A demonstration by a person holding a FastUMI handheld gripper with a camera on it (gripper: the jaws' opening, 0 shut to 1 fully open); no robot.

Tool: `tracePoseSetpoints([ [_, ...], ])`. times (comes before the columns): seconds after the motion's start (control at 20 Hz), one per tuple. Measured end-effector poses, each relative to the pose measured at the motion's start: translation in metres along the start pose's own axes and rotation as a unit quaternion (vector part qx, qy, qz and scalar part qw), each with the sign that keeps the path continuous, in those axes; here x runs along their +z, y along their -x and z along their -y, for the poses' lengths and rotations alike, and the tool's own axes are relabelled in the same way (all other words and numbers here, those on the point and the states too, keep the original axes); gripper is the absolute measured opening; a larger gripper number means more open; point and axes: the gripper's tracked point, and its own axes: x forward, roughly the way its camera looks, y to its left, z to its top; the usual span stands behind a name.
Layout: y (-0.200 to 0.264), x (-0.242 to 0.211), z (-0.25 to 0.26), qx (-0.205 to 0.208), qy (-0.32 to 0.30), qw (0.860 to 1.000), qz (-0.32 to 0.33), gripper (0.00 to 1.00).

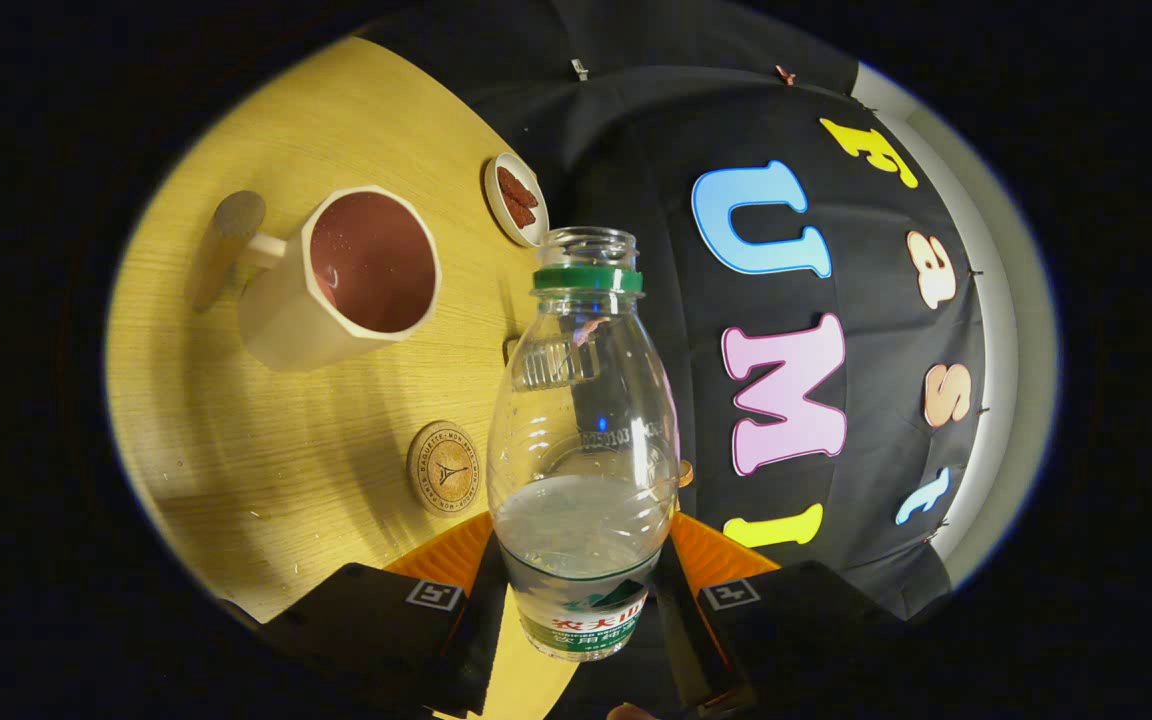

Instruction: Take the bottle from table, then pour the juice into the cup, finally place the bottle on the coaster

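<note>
Clear plastic makes up the one bottle (581, 440), which stands uncapped between the two fingers of the claw (581, 600), a green ring around its open neck. Both fingers press on its lower body at the label, so the claw is closed around it. A little clear liquid sits in the bottom part of the bottle. Beyond the fingers, at about ten o'clock from the bottle, one cream faceted cup (341, 280) with a handle rests on the wooden worktop (236, 440); its reddish inside looks wet, though how much it holds cannot be told. One round cork coaster (443, 467) lies bare at nine o'clock, just beside the bottle. At eleven o'clock, one small white dish (514, 198) holds reddish-brown pieces.
</note>
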Motion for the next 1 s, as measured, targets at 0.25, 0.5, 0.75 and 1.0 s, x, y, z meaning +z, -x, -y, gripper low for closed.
tracePoseSetpoints([
  [0.25,-0.0053,0.002,-0.0019,0.001,0.045,0.999,-0.003,0.71],
  [0.5,-0.0064,0.0006,-0.0066,0.005,0.088,0.996,-0.004,0.71],
  [0.75,-0.0071,0.0007,-0.0033,-0.001,0.11,0.994,-0.004,0.72],
  [1.0,-0.0066,0.0033,0.0002,-0.006,0.139,0.99,-0.002,0.71],
])
